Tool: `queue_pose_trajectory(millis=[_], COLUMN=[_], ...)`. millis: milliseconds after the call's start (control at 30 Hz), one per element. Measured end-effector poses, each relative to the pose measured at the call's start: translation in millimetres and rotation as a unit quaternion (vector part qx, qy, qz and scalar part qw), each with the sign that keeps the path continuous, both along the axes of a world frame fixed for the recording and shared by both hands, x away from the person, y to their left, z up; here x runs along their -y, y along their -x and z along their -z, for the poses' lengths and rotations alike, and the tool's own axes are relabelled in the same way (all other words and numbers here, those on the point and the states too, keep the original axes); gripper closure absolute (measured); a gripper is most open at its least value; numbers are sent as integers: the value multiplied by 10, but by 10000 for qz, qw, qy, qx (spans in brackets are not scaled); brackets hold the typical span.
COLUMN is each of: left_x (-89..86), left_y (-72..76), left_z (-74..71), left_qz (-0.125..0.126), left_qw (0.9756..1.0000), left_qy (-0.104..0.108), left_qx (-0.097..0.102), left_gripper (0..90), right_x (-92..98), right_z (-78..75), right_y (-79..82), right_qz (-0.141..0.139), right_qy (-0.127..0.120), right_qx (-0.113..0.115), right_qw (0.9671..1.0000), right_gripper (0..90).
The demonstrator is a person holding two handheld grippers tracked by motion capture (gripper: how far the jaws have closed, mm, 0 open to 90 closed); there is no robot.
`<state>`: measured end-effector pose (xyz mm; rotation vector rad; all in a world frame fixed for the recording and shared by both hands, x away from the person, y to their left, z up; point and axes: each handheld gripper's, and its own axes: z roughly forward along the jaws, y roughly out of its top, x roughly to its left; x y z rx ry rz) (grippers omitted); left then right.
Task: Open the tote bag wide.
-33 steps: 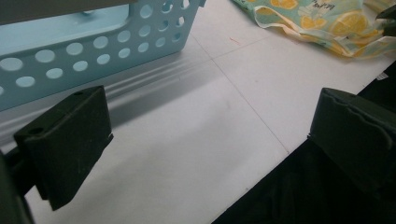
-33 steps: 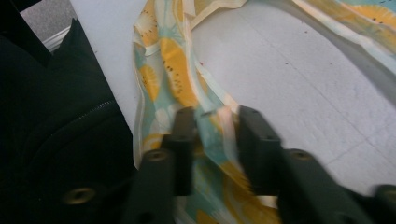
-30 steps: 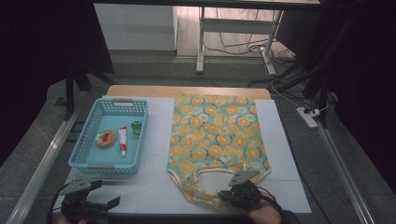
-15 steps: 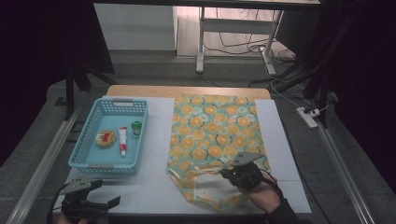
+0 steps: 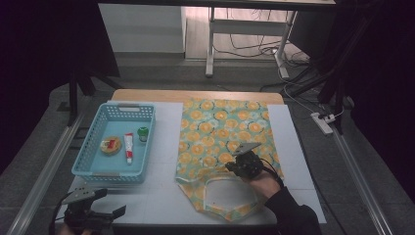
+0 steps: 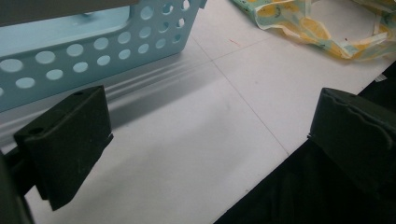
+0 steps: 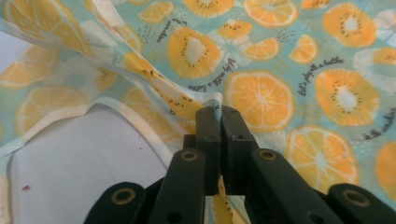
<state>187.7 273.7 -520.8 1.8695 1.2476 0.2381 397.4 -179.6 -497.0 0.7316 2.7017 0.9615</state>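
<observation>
- While the teal cotton garment printed with orange slices point(image 5: 226, 142) lies flat on the white desk point(image 5: 161, 196), right of the pale blue perforated plastic basket point(image 5: 117, 142), its strap edge is pinched by the right gripper point(image 7: 219, 112), whose jaws have just eased slightly.
- Pinch should be kept firm and the fold carried low and evenly.
- Left gripper point(image 5: 105, 211), in front of the basket, is held wide, empty.

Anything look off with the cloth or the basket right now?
The orange-print cloth is no longer flat: the right gripper pinches its near edge by the neck opening, lifting a fold over the fabric. The blue basket looks tidy.
</observation>
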Motion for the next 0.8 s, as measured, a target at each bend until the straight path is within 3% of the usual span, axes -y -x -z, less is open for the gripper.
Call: queue_pose_trajectory(millis=[267, 500, 667, 733, 767, 800], left_x=[2, 2, 3, 3, 3, 4], left_y=[0, 0, 0, 0, 0, 1], left_z=[0, 0, 0, 1, 0, 0], left_qz=[-1, 0, -4, -5, -3, -3], left_qw=[10000, 10000, 10000, 10000, 10000, 10000], left_qy=[-5, -6, -10, -8, -12, -13], left_qx=[-1, 0, 5, 3, 6, 7], left_gripper=[0, 0, 0, 0, 0, 0], right_x=[18, -27, -54, -49, -49, -45], right_z=[84, 146, 174, 170, 170, 167], right_y=[-29, -11, -16, -3, -3, 15], right_qz=[-78, -236, -317, -397, -397, -508], right_qy=[-17, 54, 235, 319, 319, 388], right_qx=[-226, -309, -206, -117, -117, -63], right_qw=[9997, 9992, 9990, 9986, 9986, 9979], right_gripper=[643, 584, 620, 721, 721, 820])
